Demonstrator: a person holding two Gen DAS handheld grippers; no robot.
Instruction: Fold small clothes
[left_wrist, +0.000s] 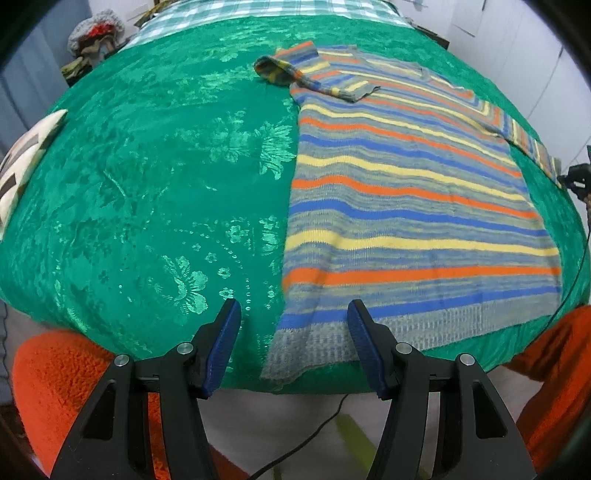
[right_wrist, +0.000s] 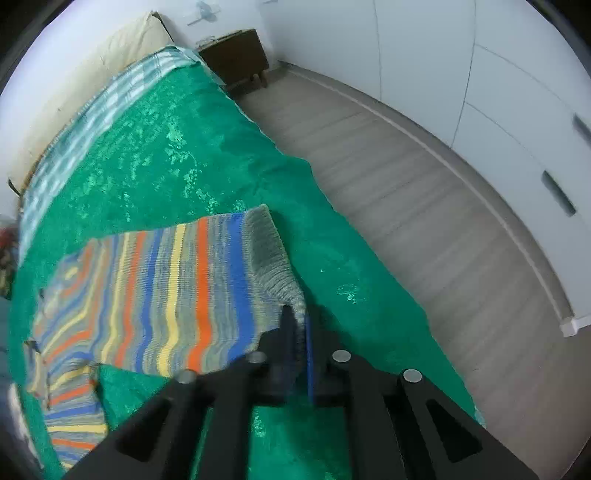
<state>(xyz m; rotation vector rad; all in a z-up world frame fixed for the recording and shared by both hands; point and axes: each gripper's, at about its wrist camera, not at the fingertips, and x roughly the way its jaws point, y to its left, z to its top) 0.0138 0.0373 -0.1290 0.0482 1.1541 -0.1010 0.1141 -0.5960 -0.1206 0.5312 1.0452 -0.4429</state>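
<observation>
Left wrist view: the sweater (left_wrist: 406, 192) lies spread flat on the green bed (left_wrist: 147, 177), filling the 1 to 4 o'clock part of the picture, hem toward the camera, one sleeve folded across the chest at 12 o'clock. The left gripper (left_wrist: 293, 332) hangs at 6 o'clock with its jaws spread wide and nothing between them; the hem's left corner sits in the gap beyond the tips, not yet touched. The right pad overlaps the hem in the picture, though contact cannot be told. The likely slip here is a shallow bite: closing on one layer only, or on the bedspread with it, would drag the cover and skew the fold.

Right wrist view: the right gripper (right_wrist: 299, 328) at 6 o'clock has its jaws pinched tight on the grey ribbed hem corner, which stands lifted off the bed (right_wrist: 207, 147). The sweater (right_wrist: 155, 288) runs away toward 9 o'clock, its sleeve at 8 o'clock. With only this corner raised, pulling now could twist the knit and stretch the hem, since the other corner lies loose.
</observation>
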